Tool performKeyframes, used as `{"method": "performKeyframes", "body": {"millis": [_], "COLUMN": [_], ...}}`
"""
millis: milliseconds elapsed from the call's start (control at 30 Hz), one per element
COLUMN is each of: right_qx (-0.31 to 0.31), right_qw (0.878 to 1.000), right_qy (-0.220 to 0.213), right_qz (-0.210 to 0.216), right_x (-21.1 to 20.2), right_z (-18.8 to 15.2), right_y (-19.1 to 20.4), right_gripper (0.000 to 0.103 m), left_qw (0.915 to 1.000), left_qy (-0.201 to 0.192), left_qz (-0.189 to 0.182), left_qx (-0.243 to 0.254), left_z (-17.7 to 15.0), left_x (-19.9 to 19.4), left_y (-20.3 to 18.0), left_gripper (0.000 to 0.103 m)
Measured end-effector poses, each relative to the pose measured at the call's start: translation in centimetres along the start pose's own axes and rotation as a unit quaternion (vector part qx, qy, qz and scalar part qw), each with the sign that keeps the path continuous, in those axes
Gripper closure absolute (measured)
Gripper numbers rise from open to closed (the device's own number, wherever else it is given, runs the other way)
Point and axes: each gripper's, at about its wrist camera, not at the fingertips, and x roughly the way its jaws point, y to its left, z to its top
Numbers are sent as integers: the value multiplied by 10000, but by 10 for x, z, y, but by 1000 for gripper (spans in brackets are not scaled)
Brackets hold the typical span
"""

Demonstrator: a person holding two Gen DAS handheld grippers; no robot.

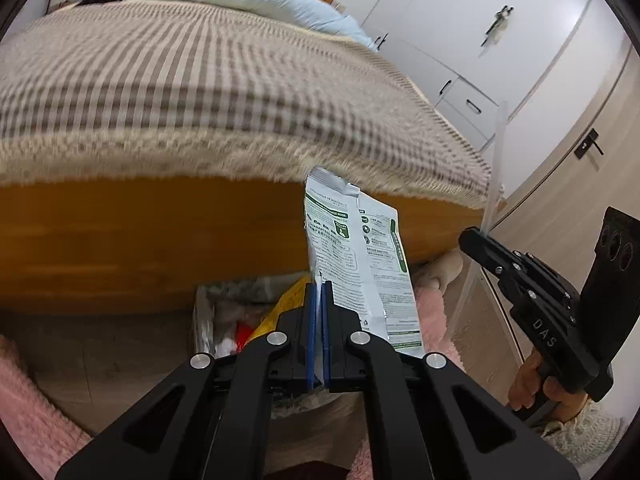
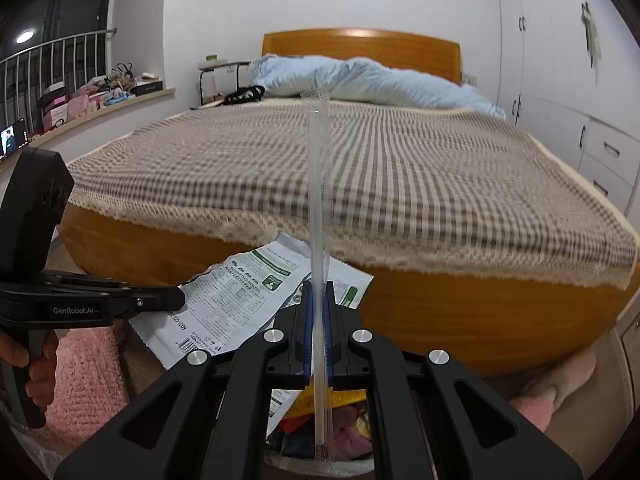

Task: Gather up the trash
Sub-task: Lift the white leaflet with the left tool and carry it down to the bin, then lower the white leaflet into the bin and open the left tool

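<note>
Both tongs grip trash, left gripper [image 1: 319,286] a torn packet [image 1: 356,256], right gripper [image 2: 319,286] a wrapped straw [image 2: 318,200]; only its view shows the window ledge [image 2: 100,110].

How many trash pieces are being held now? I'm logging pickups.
2: a green-and-white wrapper in the left hand-held gripper, a clear wrapped straw in the right hand-held gripper.

Even indoor light is filling both views; the bedspread [image 1: 192,92] is smearing with blur, edges bending darkly.
</note>
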Motion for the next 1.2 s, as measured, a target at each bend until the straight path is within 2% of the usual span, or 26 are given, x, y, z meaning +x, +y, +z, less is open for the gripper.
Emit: {"method": "performKeyframes", "body": {"millis": [167,467,667,733,867,1000,1200], "right_qx": [375,824,1177,1572,2589,2895,3812], "right_qw": [9992,9915,9771,9679,9393,9231,8766], "right_qy": [146,1010,1765,1953,2252,2527,2903], "right_qz": [-14,-35,-160,-180,-86,-109,-440], "right_x": [13,68,115,128,148,161,180], "right_z": [-23,-70,-97,-104,-116,-126,-153], "right_y": [-15,-39,-50,-59,-71,-63,-78], "right_gripper": [98,98,98,98,98,98,98], "left_qw": [9998,9983,9973,9970,9967,9962,9949], "left_qy": [100,332,387,417,384,372,475], "left_qz": [147,470,617,648,714,779,875], "left_qx": [24,-98,-70,-76,-98,-140,-185], "left_z": [-12,-24,-33,-34,-34,-33,-36], "left_x": [11,33,46,49,45,43,52], "left_y": [5,16,17,17,20,22,28], "left_gripper": [103,103,103,103,103,103,103]}}
